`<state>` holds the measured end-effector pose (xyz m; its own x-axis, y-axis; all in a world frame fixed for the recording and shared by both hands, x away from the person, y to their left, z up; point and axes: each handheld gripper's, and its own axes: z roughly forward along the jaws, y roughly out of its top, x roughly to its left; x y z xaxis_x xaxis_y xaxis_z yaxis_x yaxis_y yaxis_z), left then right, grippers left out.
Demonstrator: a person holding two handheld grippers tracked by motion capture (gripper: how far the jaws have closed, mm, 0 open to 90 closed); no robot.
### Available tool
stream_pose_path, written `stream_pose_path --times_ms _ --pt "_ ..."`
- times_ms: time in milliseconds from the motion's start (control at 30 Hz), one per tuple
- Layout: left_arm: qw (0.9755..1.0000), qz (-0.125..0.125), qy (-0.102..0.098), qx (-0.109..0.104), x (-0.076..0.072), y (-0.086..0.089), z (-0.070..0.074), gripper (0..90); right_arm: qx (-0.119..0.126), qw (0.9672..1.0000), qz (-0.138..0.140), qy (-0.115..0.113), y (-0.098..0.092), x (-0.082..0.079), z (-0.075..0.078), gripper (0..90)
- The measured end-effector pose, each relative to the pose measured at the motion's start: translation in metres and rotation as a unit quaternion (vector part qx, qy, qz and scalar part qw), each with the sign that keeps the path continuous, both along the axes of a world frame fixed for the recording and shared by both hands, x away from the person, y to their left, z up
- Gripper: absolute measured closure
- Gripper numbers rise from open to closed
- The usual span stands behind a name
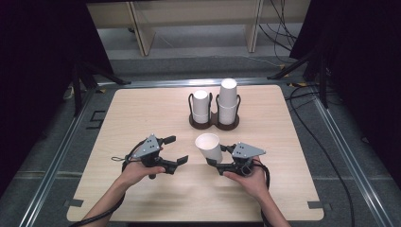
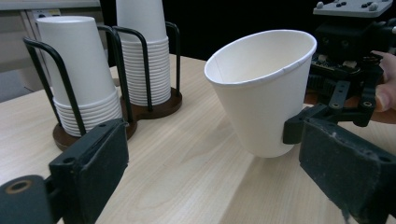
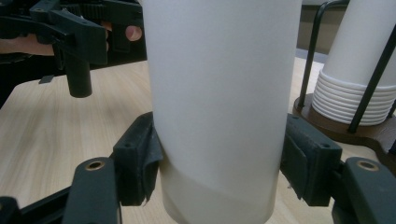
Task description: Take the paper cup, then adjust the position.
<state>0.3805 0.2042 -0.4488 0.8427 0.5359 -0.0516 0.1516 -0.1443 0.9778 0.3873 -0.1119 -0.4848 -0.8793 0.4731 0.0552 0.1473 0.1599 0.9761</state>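
Observation:
A single white paper cup [image 1: 209,146] is tilted, mouth up and to the left, just above the light wooden table [image 1: 142,109]. My right gripper [image 1: 217,155] is shut on its lower part. In the right gripper view both pads press the cup's [image 3: 219,84] sides, one on the left and one on the right. My left gripper [image 1: 178,149] stands open a short way left of the cup with nothing between its fingers. In the left gripper view the cup [image 2: 261,88] hangs ahead between the wide-spread jaws, apart from them.
A dark wooden holder [image 1: 213,124] with black wire loops stands at the table's back middle. It carries a shorter stack of white cups [image 1: 200,106] and a taller one [image 1: 228,99]. Black curtains and cables surround the table.

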Motion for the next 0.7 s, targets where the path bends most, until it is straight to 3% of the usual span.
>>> stream_pose_path --times_ms 33,67,100,167,200,233,267,300,333,367,433,500,533,567,633,700 --pt "1.0000 0.002 -0.003 -0.005 0.000 0.000 0.000 7.9 -0.001 0.9998 0.000 0.021 0.000 -0.002 0.001 35.0" --pt "0.9999 0.002 -0.004 -0.011 0.000 0.000 0.000 7.9 -0.011 0.9999 -0.001 0.004 -0.002 -0.001 0.002 35.0" --pt "0.9999 0.002 -0.002 -0.012 -0.001 -0.001 0.000 7.9 -0.007 0.9999 -0.006 -0.013 -0.002 0.001 0.002 34.9" --pt "1.0000 0.008 0.003 -0.004 -0.001 -0.001 0.000 7.8 0.006 0.9999 -0.007 -0.010 -0.002 0.000 0.002 34.9" --pt "0.9999 0.006 0.004 -0.010 0.000 -0.004 -0.001 7.7 0.003 0.9999 -0.008 -0.011 -0.001 0.000 0.002 34.9" --pt "0.9999 0.006 0.007 -0.005 0.000 -0.005 -0.001 7.6 0.010 0.9999 -0.011 -0.001 0.000 -0.001 0.001 34.9" --pt "0.9999 0.001 0.007 -0.013 0.000 -0.008 -0.002 7.7 0.010 0.9998 0.008 0.014 0.001 0.000 0.000 34.8" --pt "0.9999 -0.001 0.010 -0.003 0.000 -0.009 -0.001 7.6 0.004 0.9998 -0.001 0.020 0.002 -0.002 0.000 34.8" --pt "0.9999 -0.004 0.007 -0.010 0.001 -0.011 -0.002 7.5 0.007 0.9997 0.006 0.022 0.003 -0.001 0.000 34.8" --pt "0.9999 -0.006 0.009 -0.004 0.001 -0.012 -0.002 7.6 0.008 0.9999 0.002 -0.007 0.003 0.002 -0.001 34.8" --pt "0.9999 -0.007 0.009 0.000 0.002 -0.014 -0.001 7.6 0.011 0.9999 0.010 0.005 0.004 0.003 0.000 34.8" --pt "0.9999 -0.007 0.011 -0.002 0.003 -0.014 -0.001 7.6 0.011 0.9999 0.004 -0.012 0.003 0.004 0.000 34.8" --pt "0.9999 -0.007 0.010 -0.001 0.003 -0.014 0.000 7.6 0.012 0.9999 0.008 0.005 0.003 0.002 0.000 34.8" --pt "0.9999 -0.005 0.010 0.000 0.003 -0.013 0.000 7.6 0.011 0.9999 0.006 0.001 0.002 0.002 0.000 34.8" --pt "0.9998 -0.006 0.015 -0.011 0.005 -0.014 0.001 7.6 0.004 0.9999 0.000 0.014 0.000 -0.001 0.000 34.7" --pt "0.9996 -0.010 0.018 -0.018 0.006 -0.017 0.003 7.6 0.011 0.9999 -0.005 0.002 -0.001 -0.001 -0.001 34.7"
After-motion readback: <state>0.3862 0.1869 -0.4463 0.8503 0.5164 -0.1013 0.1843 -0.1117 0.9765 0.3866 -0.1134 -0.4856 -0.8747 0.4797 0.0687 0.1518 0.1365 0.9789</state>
